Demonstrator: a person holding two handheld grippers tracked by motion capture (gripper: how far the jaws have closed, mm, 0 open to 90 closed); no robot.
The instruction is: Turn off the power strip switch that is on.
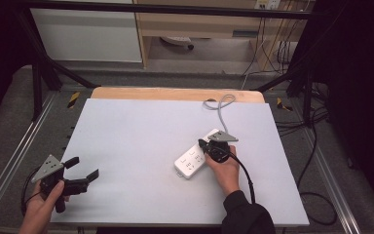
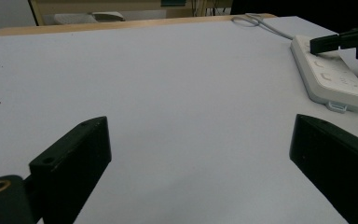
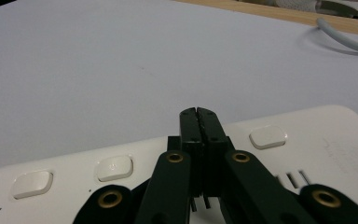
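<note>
Two grippers work a white table [image 1: 126, 146]: from above, the right gripper [image 1: 202, 144] rests its tip on the power strip [image 1: 191, 163] at mid-right, while the left gripper [image 1: 85, 168] waits near the left edge. Left gripper view: jaws wide apart, empty, the strip far right. Right gripper view: jaws pressed together over the row of switches [image 3: 114, 168], so pressing one seems the step in hand; next, a short firm downward push
</note>
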